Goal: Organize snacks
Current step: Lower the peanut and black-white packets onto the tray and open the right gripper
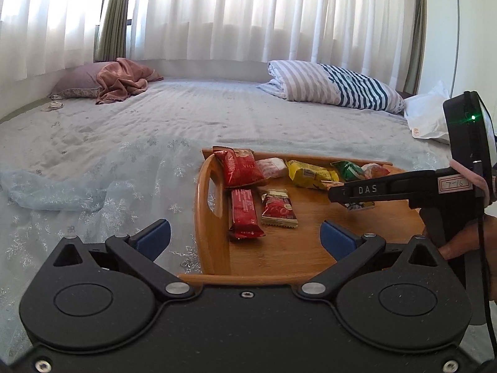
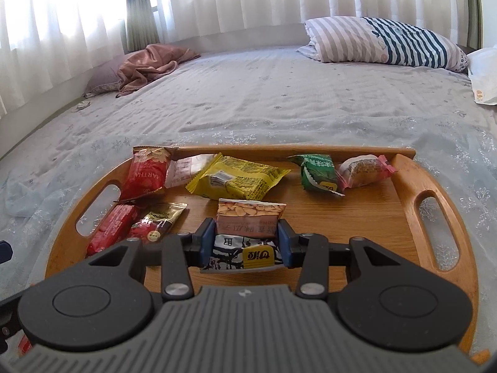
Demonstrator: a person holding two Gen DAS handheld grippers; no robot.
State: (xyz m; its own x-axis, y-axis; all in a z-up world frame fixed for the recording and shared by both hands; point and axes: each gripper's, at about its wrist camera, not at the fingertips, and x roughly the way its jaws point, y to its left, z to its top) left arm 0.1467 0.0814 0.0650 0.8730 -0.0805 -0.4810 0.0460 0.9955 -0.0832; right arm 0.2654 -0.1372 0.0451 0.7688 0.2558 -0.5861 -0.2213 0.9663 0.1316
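Observation:
A wooden tray (image 2: 366, 217) with cut-out handles lies on the bed and holds several snack packets. My right gripper (image 2: 247, 242) is shut on a peanut snack packet (image 2: 250, 217), holding it just above the tray's middle. Along the tray's far side lie a red Martha bag (image 2: 144, 172), a yellow packet (image 2: 237, 178), a green packet (image 2: 320, 171) and a pink-wrapped pastry (image 2: 363, 169). My left gripper (image 1: 245, 237) stands wide open over the tray's left rim with nothing between its blue pads. Ahead of it lie a red bar (image 1: 245, 213) and a small red-and-gold packet (image 1: 278, 208).
The tray (image 1: 279, 248) rests on a pale blue bedspread (image 1: 124, 130). A striped pillow (image 1: 335, 85) and a white bag (image 1: 430, 115) lie at the far right, a pink cloth (image 1: 124, 79) on a purple pillow at the far left. White curtains hang behind.

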